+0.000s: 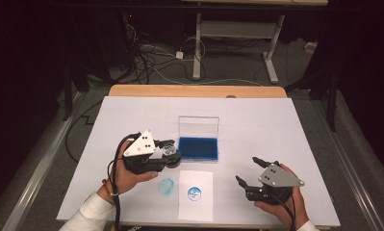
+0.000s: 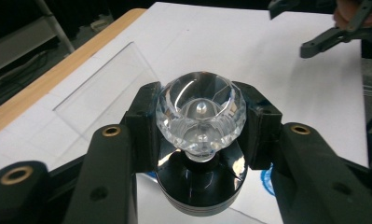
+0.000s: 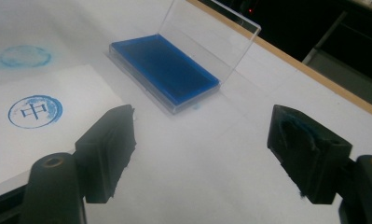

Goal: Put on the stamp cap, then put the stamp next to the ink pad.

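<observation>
So the left gripper (image 1: 166,155) has its black jaws pinched on a clear faceted crystal-knob stamp with a round black base (image 2: 201,122) — the knob looks like cut glass, with a little bead glinting in the middle, and the jaw pads press flat on both sides of it. In the high view it's held just above the white table cover (image 1: 276,125), left of centre, right beside the open blue ink pad in its clear plastic case (image 1: 198,147), whose lid stands upright at the far side.

Near edge, just right of that hand: a smudgy blue ring printed straight on the cover (image 1: 166,186), then a white paper sheet (image 1: 195,208) bearing a crisp round blue stamp mark with a character inside (image 3: 35,111).

Further right, the right gripper (image 1: 248,170) hovers with jaws spread wide, nothing between them — blue ink smears on one pad (image 3: 301,136). Plenty of bare cover on the far and right sides; the wooden table edge (image 1: 194,91) runs along the far side.
</observation>
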`<action>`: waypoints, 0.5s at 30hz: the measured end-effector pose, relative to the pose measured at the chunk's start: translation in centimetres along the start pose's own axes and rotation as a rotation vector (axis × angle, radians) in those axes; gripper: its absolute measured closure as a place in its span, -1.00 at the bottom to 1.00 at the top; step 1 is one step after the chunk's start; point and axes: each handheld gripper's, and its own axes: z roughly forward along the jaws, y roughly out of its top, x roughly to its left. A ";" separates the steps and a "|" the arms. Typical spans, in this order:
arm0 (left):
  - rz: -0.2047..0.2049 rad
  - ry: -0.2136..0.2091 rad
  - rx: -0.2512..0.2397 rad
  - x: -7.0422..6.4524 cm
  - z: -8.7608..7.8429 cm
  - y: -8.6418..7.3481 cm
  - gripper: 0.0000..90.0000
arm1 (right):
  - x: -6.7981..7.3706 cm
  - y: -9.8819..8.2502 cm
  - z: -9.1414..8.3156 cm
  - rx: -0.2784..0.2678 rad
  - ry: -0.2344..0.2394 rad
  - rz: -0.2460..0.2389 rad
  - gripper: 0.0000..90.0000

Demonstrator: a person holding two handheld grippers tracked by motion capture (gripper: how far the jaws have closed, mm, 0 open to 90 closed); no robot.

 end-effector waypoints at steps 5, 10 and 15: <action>-0.007 0.029 0.013 0.8 -0.3 -0.2 0.21 | 0.0 -0.4 -0.3 0.010 -0.009 0.012 -0.50; -0.015 0.068 0.043 1.7 -0.2 -0.6 0.21 | -0.1 -0.6 -0.2 0.011 -0.014 0.012 -0.51; -0.041 0.079 0.056 3.1 -0.3 -0.9 0.21 | -0.1 -0.5 0.0 0.011 -0.009 0.011 -0.51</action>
